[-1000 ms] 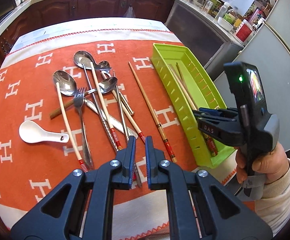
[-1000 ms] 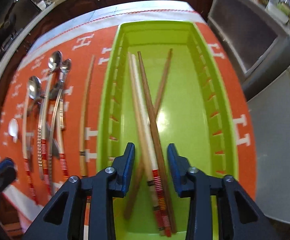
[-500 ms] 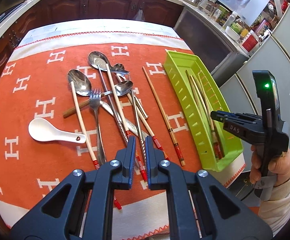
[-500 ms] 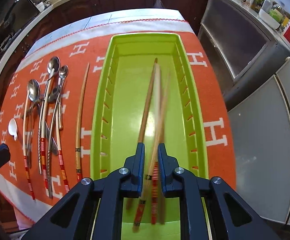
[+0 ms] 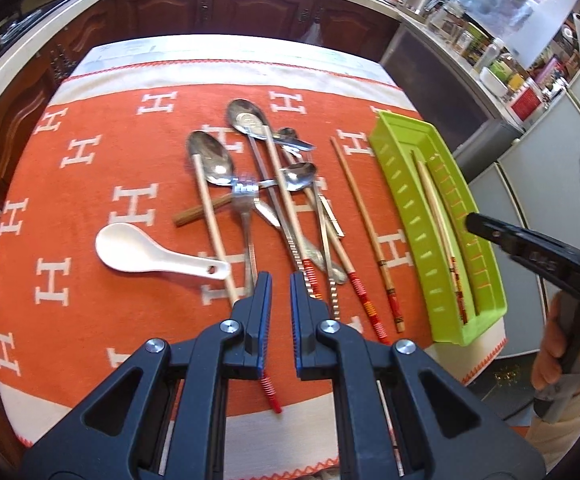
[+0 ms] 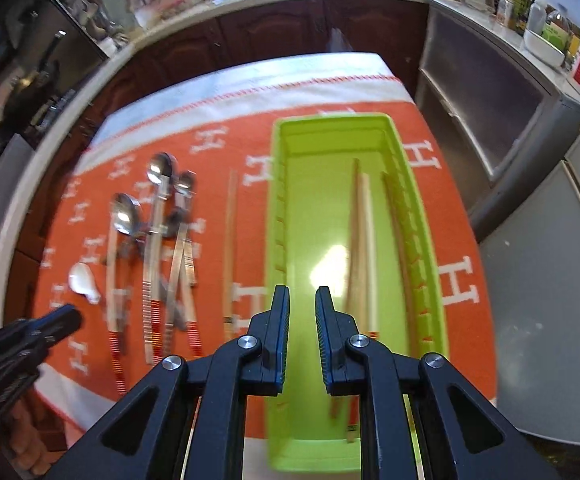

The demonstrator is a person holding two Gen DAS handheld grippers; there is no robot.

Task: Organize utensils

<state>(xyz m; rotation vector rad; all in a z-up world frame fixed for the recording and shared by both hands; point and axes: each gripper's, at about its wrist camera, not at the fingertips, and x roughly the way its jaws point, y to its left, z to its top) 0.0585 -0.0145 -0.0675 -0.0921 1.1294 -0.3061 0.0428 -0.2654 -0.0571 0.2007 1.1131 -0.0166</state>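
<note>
- White spoon (image 5: 149, 254) lies apart near the cloth's (image 5: 81, 208) left edge, unsorted, easy to take alone.
- Pile (image 5: 265, 196) of spoons, fork and chopsticks is crossed at mid-cloth, so pieces likely need lifting one by one.
- Left gripper (image 5: 279, 292) hangs over the pile's handle ends, jaws nearly shut, empty, seemingly lining up a pick.
- Lone chopstick (image 5: 366, 232) rests beside the tray, free of the pile.
- Tray (image 5: 414, 208) at the right edge holds three chopsticks (image 6: 364, 248) lengthwise.
- Right gripper (image 6: 302, 320), above the tray, jaws narrow, grips nothing.
</note>
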